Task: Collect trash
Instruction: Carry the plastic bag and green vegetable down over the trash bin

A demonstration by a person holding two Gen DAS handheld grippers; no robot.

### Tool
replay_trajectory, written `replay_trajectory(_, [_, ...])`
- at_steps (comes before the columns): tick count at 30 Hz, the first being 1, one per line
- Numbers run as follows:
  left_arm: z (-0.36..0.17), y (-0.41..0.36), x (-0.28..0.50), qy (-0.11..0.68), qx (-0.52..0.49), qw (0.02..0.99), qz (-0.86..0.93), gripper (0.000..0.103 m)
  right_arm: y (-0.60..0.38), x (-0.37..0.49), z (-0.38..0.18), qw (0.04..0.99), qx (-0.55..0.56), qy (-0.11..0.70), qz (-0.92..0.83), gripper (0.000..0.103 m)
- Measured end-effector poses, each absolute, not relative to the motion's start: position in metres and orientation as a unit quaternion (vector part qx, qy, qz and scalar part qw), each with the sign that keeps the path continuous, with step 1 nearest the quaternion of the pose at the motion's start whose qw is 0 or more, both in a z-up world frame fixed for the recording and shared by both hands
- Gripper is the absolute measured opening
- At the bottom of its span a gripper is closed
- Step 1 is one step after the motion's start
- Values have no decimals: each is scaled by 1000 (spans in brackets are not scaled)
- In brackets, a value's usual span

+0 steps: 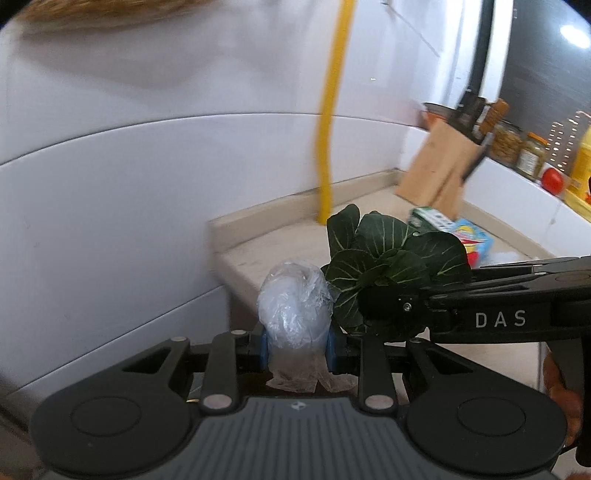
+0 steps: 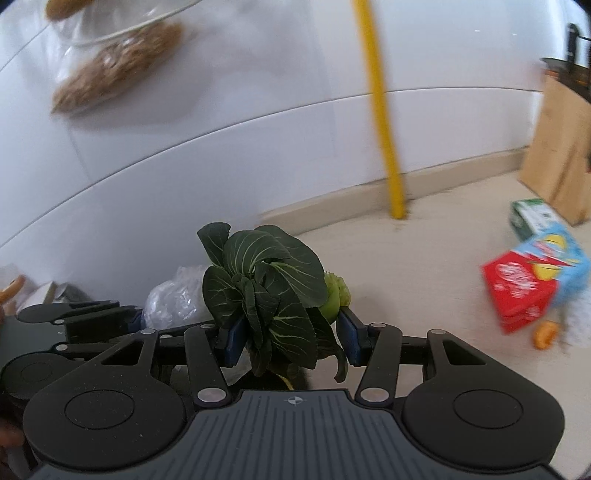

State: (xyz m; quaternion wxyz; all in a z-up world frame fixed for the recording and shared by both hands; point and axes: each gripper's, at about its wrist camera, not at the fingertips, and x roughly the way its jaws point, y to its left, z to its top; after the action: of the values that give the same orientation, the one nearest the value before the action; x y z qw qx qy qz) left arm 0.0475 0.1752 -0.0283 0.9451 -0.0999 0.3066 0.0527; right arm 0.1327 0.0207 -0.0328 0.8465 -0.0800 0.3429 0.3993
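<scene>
Left wrist view: the left tool (image 1: 297,349) is clenched on a wad of clear plastic (image 1: 293,301), blue pads (image 1: 263,349) pressing both its sides, held in the air before the counter's (image 1: 288,243) near edge. Just to the right, the right tool (image 1: 388,314) comes in from the side, carrying a leafy green (image 1: 391,254) whose leaves hide its fingertips and touch the plastic. Only this view shows the far end of the counter: a knife block (image 1: 439,173) with dark handles, jars (image 1: 517,146), a tomato (image 1: 553,180) and a yellow bottle (image 1: 581,162) along the white wall.

The right wrist view shows the grip that the other hides: the right tool (image 2: 291,338) grasps the leafy green (image 2: 266,291) between its blue pads (image 2: 349,341), the pale stem end (image 2: 334,295) turned toward the right pad. The plastic (image 2: 177,299) and the left tool (image 2: 136,319) sit just to the left, partly behind the leaves. This view alone shows a red carton (image 2: 519,290) against a blue one (image 2: 561,258), a green-and-white box (image 2: 532,216) behind them and a small orange scrap (image 2: 546,334) in front, all lying on the counter (image 2: 424,258), well apart from both tools.

A yellow pole (image 1: 328,147) stands upright on the counter by the wall in both views. Up on the wall in the right view is a blurred clear dish (image 2: 122,22) with brown lumps (image 2: 122,70).
</scene>
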Motion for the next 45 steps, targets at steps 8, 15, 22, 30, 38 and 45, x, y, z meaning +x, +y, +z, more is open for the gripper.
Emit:
replay_trajectory(8, [-39,203,23,315,-107,938,97,23,63,118,-47,823,-103,357,430,58])
replay_trajectory(15, [-50,219,12,326,-112,930,123,23,91,112,-59,811,-123,368,439,58])
replay_trajectory(22, [-61,232,8,341,-118,922,139,23,107,104,-70,800,-140,378,444,58])
replay_trajectory(30, [-73,242,11,358,-126,913,149,23,115,104,-82,794,-149,392,440,58])
replay_trajectory(38, [-90,252,19,392,-131,895,171,23,119,108,-93,791,-155,407,430,58])
replay_trajectory(45, [-104,264,26,426,-132,873,197,23,123,110,-112,784,-156,427,422,58])
